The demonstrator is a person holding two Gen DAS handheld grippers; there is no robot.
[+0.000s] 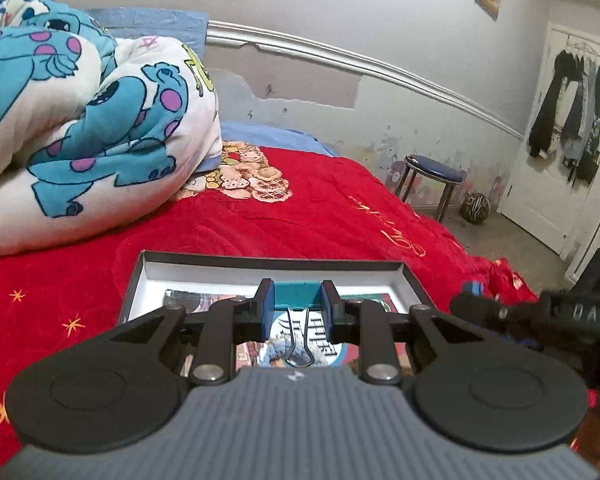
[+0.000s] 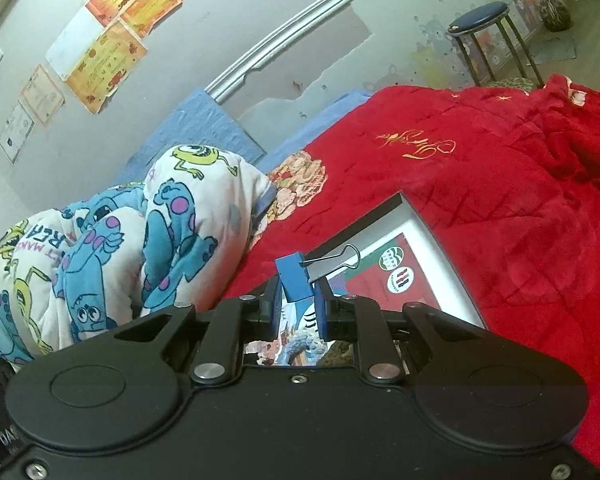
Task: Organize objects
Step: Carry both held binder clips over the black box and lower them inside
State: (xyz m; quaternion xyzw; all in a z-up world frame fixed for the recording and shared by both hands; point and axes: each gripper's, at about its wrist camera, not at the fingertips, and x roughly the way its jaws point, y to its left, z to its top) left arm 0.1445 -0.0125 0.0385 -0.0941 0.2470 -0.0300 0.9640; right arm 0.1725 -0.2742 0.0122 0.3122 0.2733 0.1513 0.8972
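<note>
Both grippers are pinching binder clips above the open box (image 1: 136,280) on the red blanket (image 1: 300,216): the left gripper (image 1: 298,306) squeezing a teal clip (image 1: 298,294), the right gripper (image 2: 298,300) a blue clip (image 2: 294,280), probably to drop them inside.

A teal binder clip (image 1: 298,294) and a blue binder clip (image 2: 296,280) hang just above the open box (image 1: 204,266), each pinched in a gripper.

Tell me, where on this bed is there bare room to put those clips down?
Bare red blanket lies between the open box and the wall, and right of the box. The rolled cartoon comforter crowds the left.
</note>
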